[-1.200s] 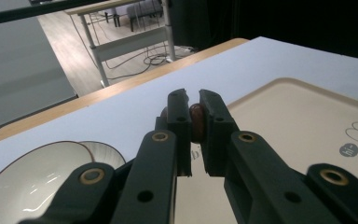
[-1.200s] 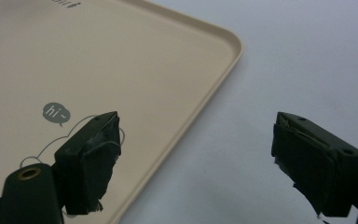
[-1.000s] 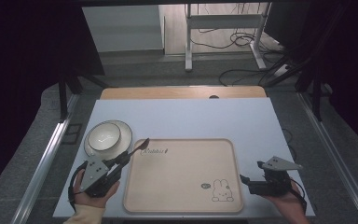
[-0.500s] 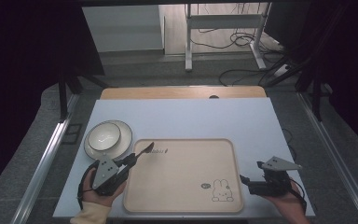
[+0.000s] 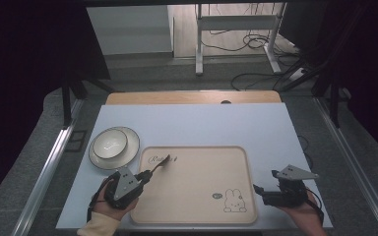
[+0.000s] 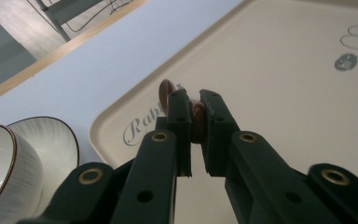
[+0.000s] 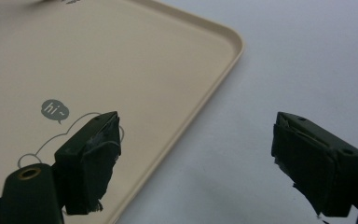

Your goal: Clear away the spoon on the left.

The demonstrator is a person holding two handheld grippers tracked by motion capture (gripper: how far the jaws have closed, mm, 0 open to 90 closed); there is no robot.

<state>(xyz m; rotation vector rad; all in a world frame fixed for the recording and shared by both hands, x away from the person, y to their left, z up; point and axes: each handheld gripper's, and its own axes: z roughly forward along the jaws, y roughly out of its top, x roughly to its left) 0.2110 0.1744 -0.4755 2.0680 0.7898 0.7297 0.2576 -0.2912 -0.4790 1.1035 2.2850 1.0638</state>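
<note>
My left gripper (image 6: 193,119) pinches the spoon (image 5: 158,164) over the tray's (image 5: 197,196) ten o'clock corner; I lower gently, flat. Right gripper (image 7: 196,158) waits, jaws wide, at four o'clock.

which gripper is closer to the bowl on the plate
Left. The left gripper, shut on a spoon, is just right of and below the bowl. The right gripper, open, sits across the tray at its far right edge.

A brown spoon (image 6: 193,116) is clamped by its handle between the left gripper (image 6: 194,122) jaws, its bowl projecting beyond them over a beige tray (image 6: 279,88).
</note>
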